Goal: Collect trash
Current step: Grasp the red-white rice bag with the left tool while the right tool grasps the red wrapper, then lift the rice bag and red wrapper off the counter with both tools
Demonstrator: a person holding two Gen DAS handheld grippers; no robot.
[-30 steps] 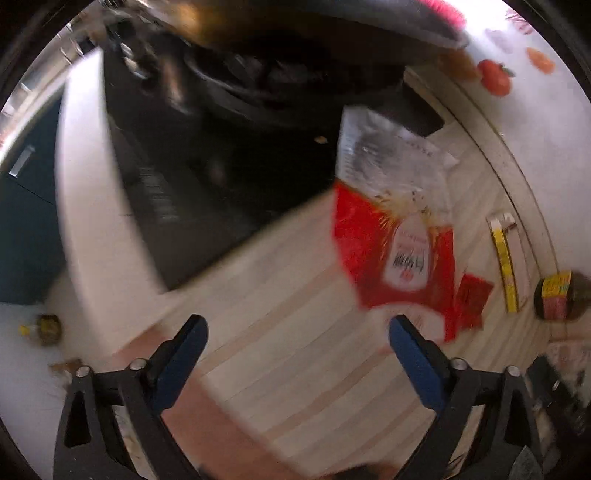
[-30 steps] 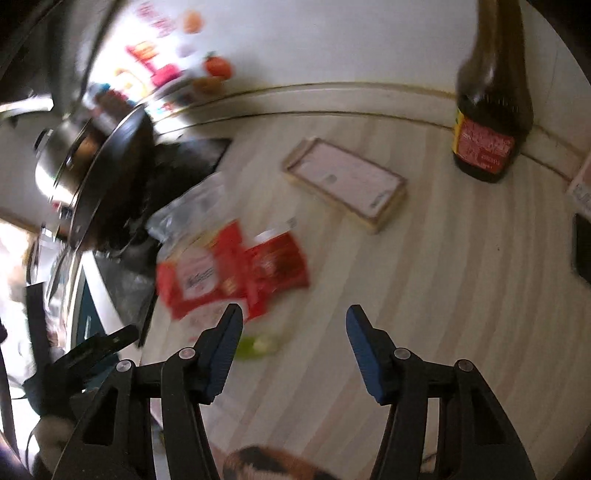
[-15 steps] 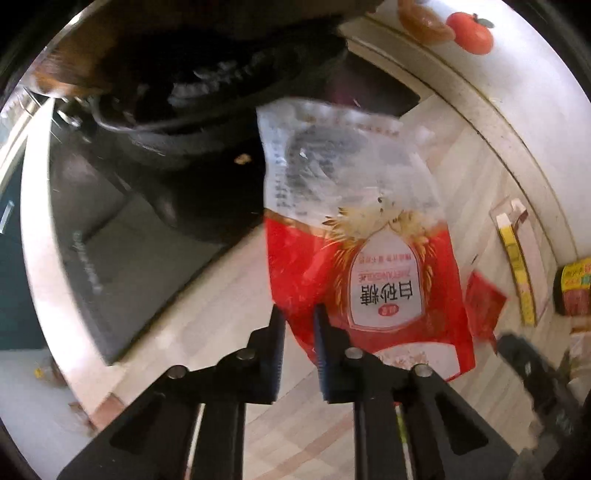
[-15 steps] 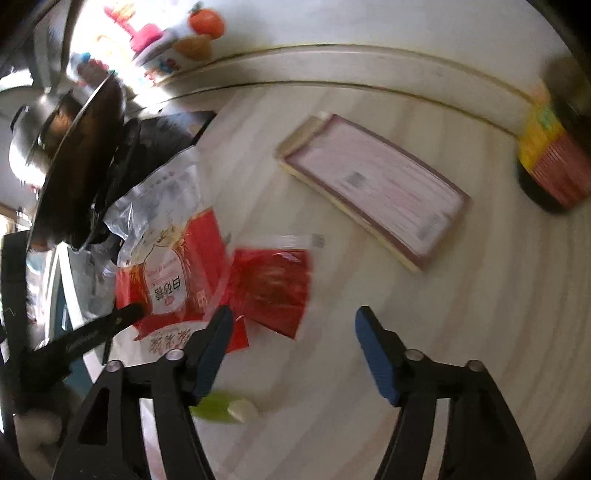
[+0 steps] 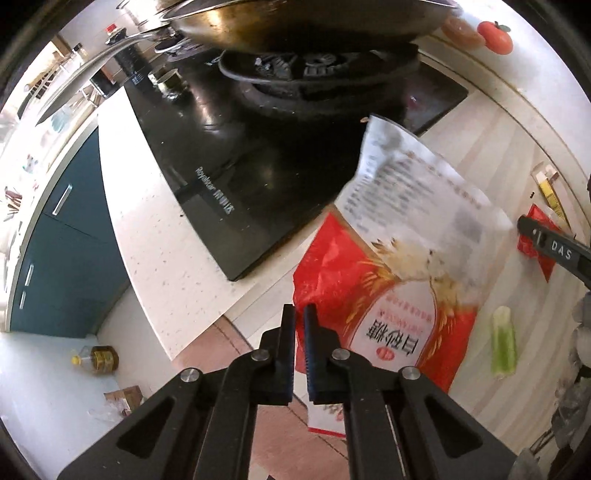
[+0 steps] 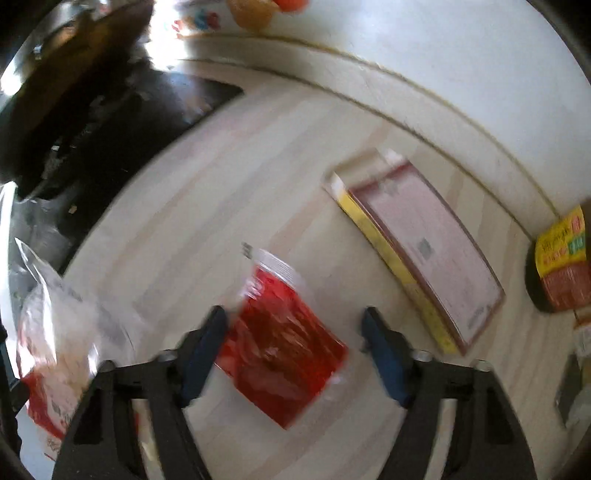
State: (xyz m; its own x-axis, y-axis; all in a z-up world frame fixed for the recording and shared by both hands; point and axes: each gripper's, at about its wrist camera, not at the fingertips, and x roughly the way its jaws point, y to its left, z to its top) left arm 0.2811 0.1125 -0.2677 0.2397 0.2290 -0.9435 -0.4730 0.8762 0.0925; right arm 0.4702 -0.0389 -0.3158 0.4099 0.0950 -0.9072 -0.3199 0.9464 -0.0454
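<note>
My left gripper is shut on the corner of a large red and clear sugar bag and holds it lifted at the worktop's edge, beside the stove. The bag also shows at the left edge of the right wrist view. My right gripper is open, its fingers on either side of a small red sachet that lies flat on the wooden worktop. The sachet also shows in the left wrist view, partly behind the right gripper's finger.
A black gas stove with a wok stands to the left. A flat yellow-edged box and a dark sauce bottle lie near the wall. A green tube lies on the worktop. An oil bottle stands on the floor.
My left gripper closed on the sugar bag's corner and lifted it toward the worktop edge. My right gripper moved forward and down, so that its open fingers straddle the red sachet.
</note>
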